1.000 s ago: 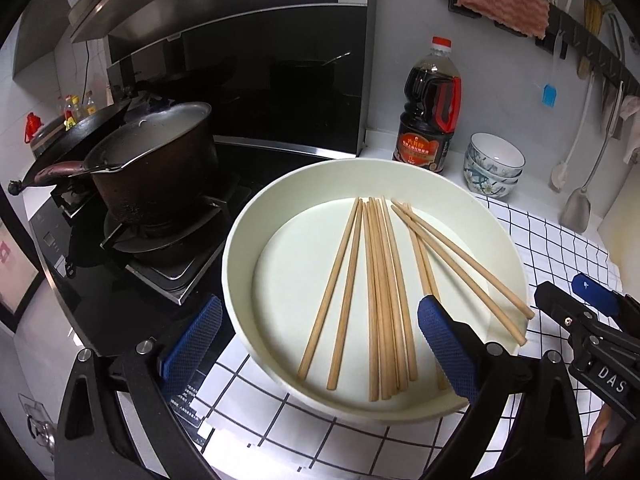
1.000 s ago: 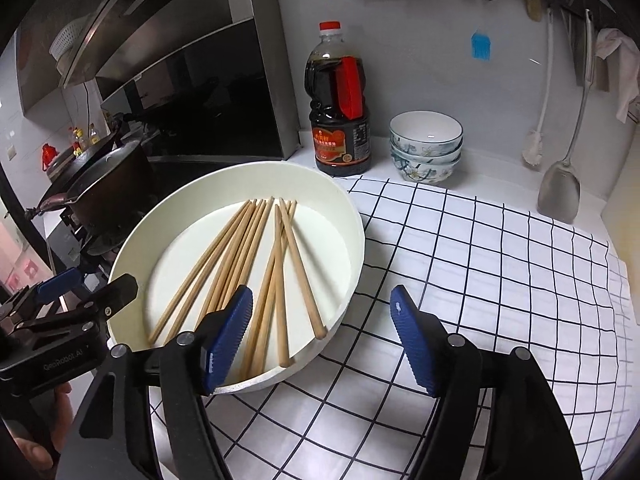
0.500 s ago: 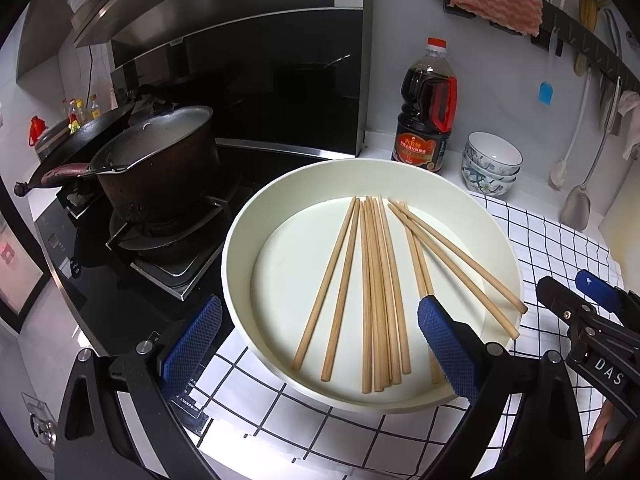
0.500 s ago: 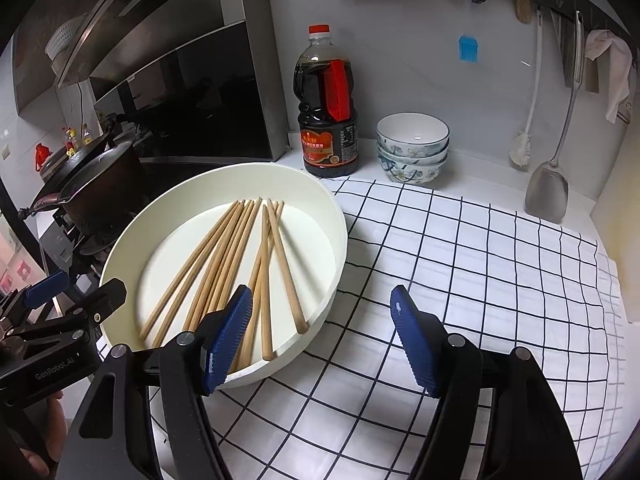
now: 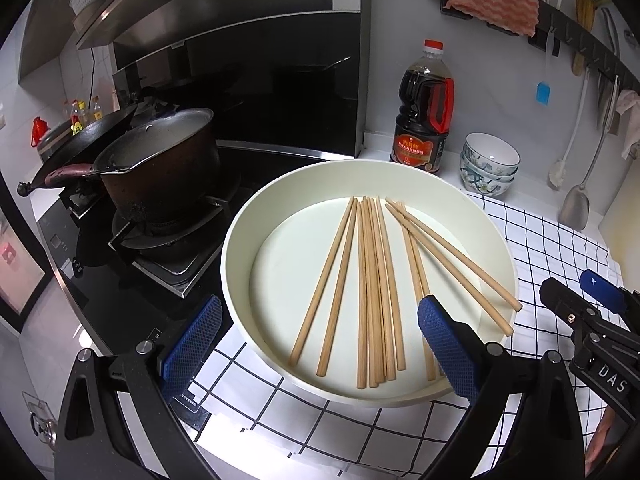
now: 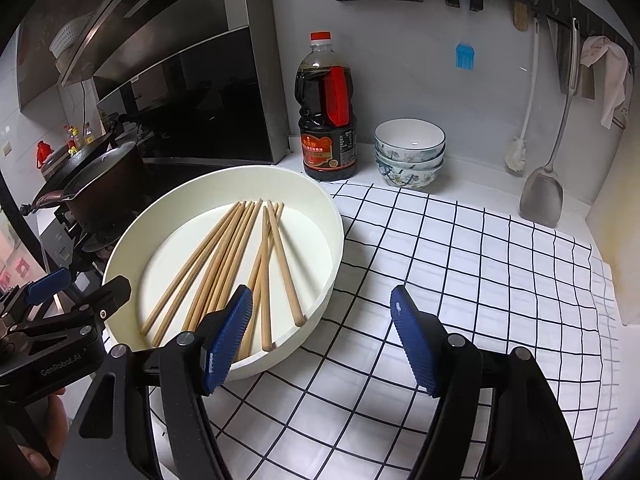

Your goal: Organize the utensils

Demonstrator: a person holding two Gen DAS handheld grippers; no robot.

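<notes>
Several wooden chopsticks point(image 5: 372, 288) lie fanned out in a round white basin point(image 5: 240, 224) on a checked cloth; two of them rest on its right rim. They also show in the right wrist view point(image 6: 224, 268), in the basin point(image 6: 336, 256). My left gripper point(image 5: 320, 344) is open and empty, hovering over the basin's near edge. My right gripper point(image 6: 320, 340) is open and empty, above the cloth beside the basin's right side. Each gripper shows in the other's view: the right one point(image 5: 588, 308) and the left one point(image 6: 72, 292).
A soy sauce bottle point(image 6: 326, 116) and stacked bowls point(image 6: 410, 152) stand at the back wall. A spatula point(image 6: 542, 196), brush and cloths hang at the right. A dark pot point(image 5: 160, 168) and a wok sit on the stove to the left. The checked cloth point(image 6: 460, 264) covers the counter.
Both grippers have pulled back and risen a little, so the basin looks smaller and farther. The chopsticks have not moved. Both grippers stay open.
</notes>
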